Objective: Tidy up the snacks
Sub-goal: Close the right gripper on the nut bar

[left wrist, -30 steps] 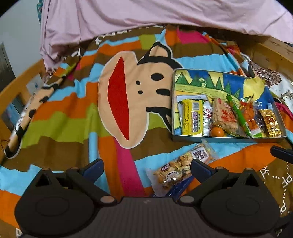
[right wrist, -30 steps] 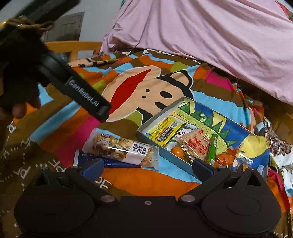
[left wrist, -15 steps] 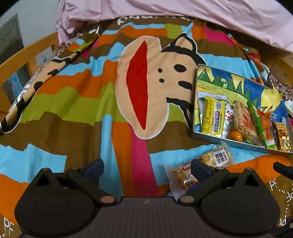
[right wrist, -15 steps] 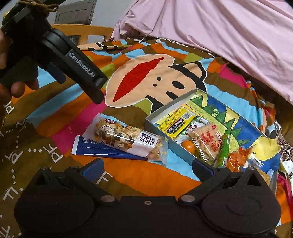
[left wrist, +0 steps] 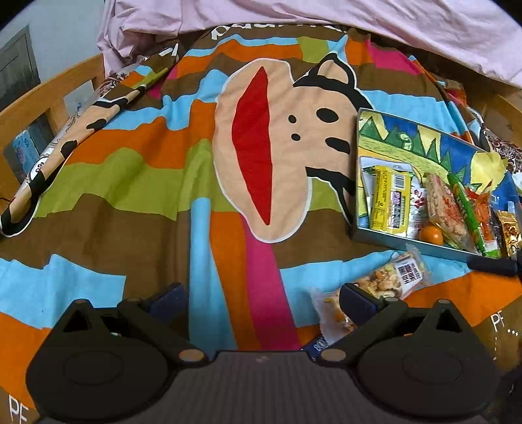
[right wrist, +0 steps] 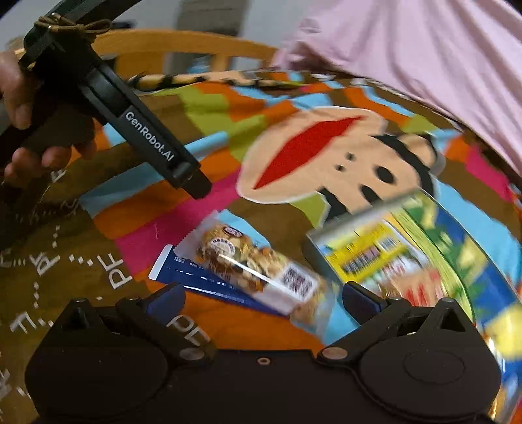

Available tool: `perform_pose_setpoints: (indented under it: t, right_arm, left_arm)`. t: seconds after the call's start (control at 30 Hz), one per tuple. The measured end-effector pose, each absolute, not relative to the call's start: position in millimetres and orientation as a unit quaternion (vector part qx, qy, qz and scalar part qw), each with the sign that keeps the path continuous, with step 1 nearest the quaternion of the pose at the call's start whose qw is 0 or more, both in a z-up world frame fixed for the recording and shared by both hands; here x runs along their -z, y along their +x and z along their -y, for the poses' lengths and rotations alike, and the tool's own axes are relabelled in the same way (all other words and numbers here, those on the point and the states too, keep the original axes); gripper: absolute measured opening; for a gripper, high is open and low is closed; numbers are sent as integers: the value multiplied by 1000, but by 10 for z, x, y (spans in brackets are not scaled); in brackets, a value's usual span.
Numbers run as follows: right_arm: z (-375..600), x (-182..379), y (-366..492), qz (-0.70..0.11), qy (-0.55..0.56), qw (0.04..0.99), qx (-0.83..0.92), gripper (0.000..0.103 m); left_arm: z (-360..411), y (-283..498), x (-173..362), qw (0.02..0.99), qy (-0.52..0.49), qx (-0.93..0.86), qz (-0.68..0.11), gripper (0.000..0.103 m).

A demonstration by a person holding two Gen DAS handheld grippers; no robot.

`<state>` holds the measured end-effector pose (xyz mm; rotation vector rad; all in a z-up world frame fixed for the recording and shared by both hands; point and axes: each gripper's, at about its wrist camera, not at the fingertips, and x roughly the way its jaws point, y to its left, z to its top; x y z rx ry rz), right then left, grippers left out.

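A clear bag of mixed nuts (right wrist: 257, 264) lies on the striped blanket, on top of a flat blue packet (right wrist: 195, 280). My right gripper (right wrist: 261, 301) hovers open just above and in front of both. The same nut bag (left wrist: 388, 280) shows in the left wrist view beside the right fingertip of my open left gripper (left wrist: 261, 300), which holds nothing. To the right sits a tin tray (left wrist: 372, 236) with a painted bottom, holding several snack packs and a small orange (left wrist: 431, 235). The tray (right wrist: 313, 254) is blurred in the right wrist view.
A hand (right wrist: 19, 98) holds the left gripper's black body (right wrist: 143, 140) at the upper left of the right wrist view. A pink quilt (left wrist: 293, 16) is bunched at the far end. A wooden bed rail (left wrist: 39, 101) runs along the left.
My left gripper has drifted left, so the tray and nut bag slid right in its view. My right gripper has moved down closer to the nut bag; its view is now motion-blurred.
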<state>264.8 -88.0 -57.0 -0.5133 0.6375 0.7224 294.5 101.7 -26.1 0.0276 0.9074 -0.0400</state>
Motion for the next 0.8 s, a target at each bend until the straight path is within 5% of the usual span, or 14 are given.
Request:
perform_pose_setpoints:
  t: [0.4,0.53,0.8]
  right_arm:
    - [490,721,3383,-368,-307,750,-455,101]
    - [466,815,3477,-402,-299,732,-462,82]
    - [708,819,3403,-422,-277,750,-428,62]
  left_arm:
    - [-1076,3107,555,891,23,18,-454,103]
    - [-1090,3130,597,890,19,21,-455,103]
    - [-1037,3113,597,892,31,35,-450,103]
